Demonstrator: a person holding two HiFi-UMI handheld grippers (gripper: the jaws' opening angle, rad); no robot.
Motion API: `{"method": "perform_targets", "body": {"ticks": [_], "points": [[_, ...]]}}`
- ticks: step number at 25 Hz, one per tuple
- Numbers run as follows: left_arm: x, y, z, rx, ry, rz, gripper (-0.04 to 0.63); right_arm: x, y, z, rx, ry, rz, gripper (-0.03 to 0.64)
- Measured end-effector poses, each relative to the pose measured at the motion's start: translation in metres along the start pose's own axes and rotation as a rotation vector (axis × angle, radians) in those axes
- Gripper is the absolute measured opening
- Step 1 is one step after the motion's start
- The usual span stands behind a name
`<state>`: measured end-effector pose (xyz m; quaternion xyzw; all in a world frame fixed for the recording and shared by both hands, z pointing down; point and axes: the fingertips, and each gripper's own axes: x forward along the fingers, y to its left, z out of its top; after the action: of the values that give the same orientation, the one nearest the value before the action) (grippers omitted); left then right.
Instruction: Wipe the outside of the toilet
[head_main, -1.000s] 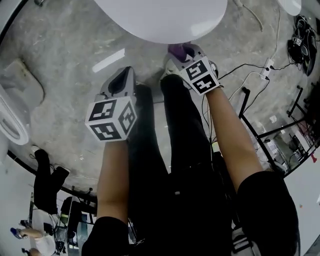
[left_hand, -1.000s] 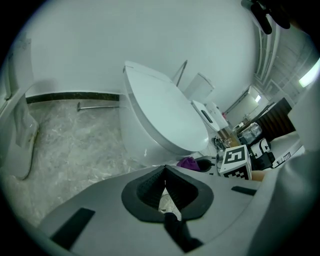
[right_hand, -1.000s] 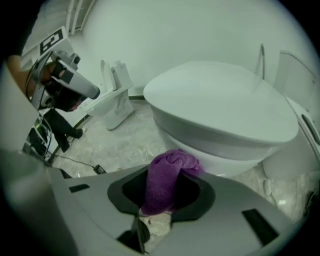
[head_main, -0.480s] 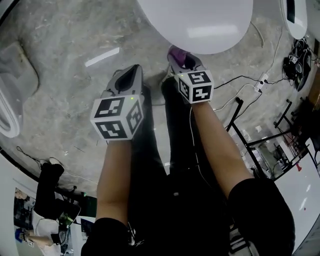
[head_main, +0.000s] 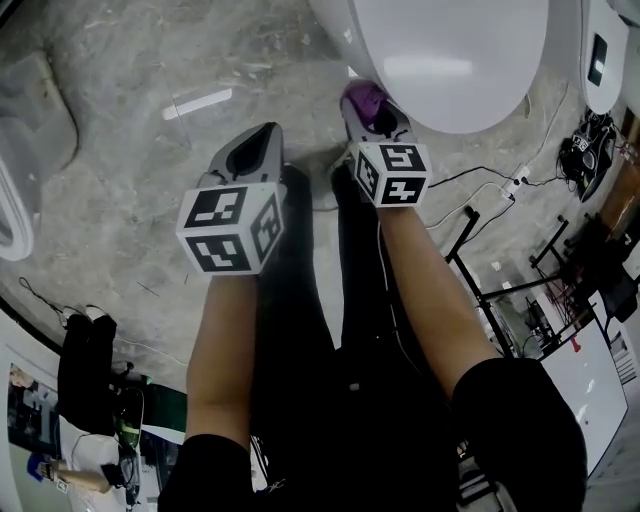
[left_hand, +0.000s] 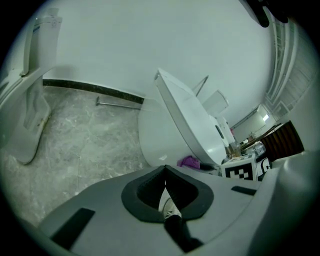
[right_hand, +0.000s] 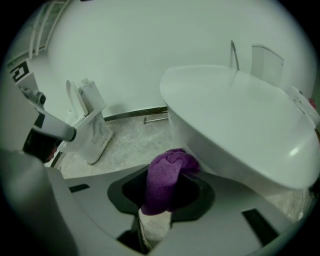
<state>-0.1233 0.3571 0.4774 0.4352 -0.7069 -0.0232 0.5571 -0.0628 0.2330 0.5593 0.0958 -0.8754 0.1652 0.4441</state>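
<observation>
The white toilet (head_main: 440, 60) stands at the top right of the head view with its lid down. My right gripper (head_main: 368, 112) is shut on a purple cloth (right_hand: 167, 177), and the cloth (head_main: 360, 99) rests against the lower outside of the toilet bowl (right_hand: 220, 150). My left gripper (head_main: 250, 155) hangs over the floor to the left of the toilet, shut with nothing in it. In the left gripper view the toilet (left_hand: 175, 125) and the purple cloth (left_hand: 190, 161) lie ahead and to the right.
A grey marble floor (head_main: 130, 130) surrounds the toilet. A white urinal-like fixture (head_main: 20, 170) lies at the left. Cables and a power strip (head_main: 515, 175) run on the floor at the right, beside black metal stands (head_main: 500, 270). The person's legs are below.
The view has shifted so the toilet sits further right. My right gripper with the cloth has stayed against the bowl's underside; the left gripper has kept its place.
</observation>
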Motion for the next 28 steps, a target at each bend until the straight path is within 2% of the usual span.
{"method": "perform_targets", "body": {"ticks": [3,6,10,16,21,28], "points": [[-0.006,0.019,0.004,0.008,0.013,-0.002,0.008,0.022,0.013,0.028,0.062,-0.037,-0.036,0.109],[-0.013,0.034,0.011,0.017,0.021,-0.007,0.008,0.036,0.016,0.042,0.173,-0.06,-0.114,0.11],[-0.021,0.054,0.024,0.027,0.03,-0.016,0.008,0.047,0.018,0.055,0.265,-0.076,-0.207,0.11],[-0.028,0.073,0.041,0.045,0.032,-0.014,0.008,0.058,0.022,0.074,0.404,-0.124,-0.263,0.11],[-0.027,0.082,0.048,0.058,0.038,-0.004,0.008,0.07,0.02,0.095,0.456,-0.167,-0.273,0.11],[-0.021,0.105,0.075,0.045,0.054,0.016,0.008,0.097,0.023,0.132,0.437,-0.183,-0.276,0.11]]}}
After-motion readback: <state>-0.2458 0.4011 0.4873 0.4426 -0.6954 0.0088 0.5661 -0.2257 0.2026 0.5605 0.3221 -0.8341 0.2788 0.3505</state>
